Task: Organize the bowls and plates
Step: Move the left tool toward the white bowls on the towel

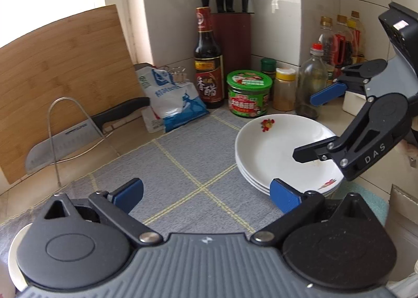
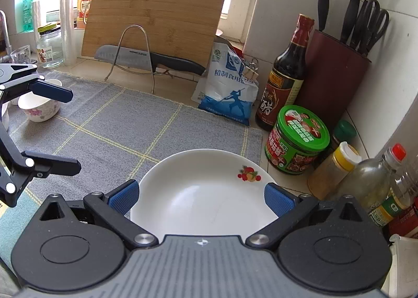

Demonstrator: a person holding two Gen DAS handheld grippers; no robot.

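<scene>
A stack of white plates [image 1: 266, 146] with small fruit prints sits on the right part of the grey mat [image 1: 183, 156]. My right gripper [image 1: 313, 125] hovers open just above the stack; in the right wrist view the top plate [image 2: 198, 175] lies below and between its spread blue pads [image 2: 124, 197], and the right gripper [image 2: 201, 200] grips nothing. My left gripper [image 1: 207, 194] is open over the mat, left of the stack and empty. A white bowl with pink flowers [image 2: 39, 111] stands at the mat's left end, behind the left gripper [image 2: 60, 128].
A bamboo cutting board [image 2: 156, 10] leans on the wall behind a wire rack holding a knife [image 2: 146, 58]. A salt bag [image 2: 230, 91], vinegar bottle [image 2: 284, 75], knife block [image 2: 331, 75], green jar [image 2: 297, 138] and spice and oil bottles [image 2: 371, 183] crowd the corner by the plates.
</scene>
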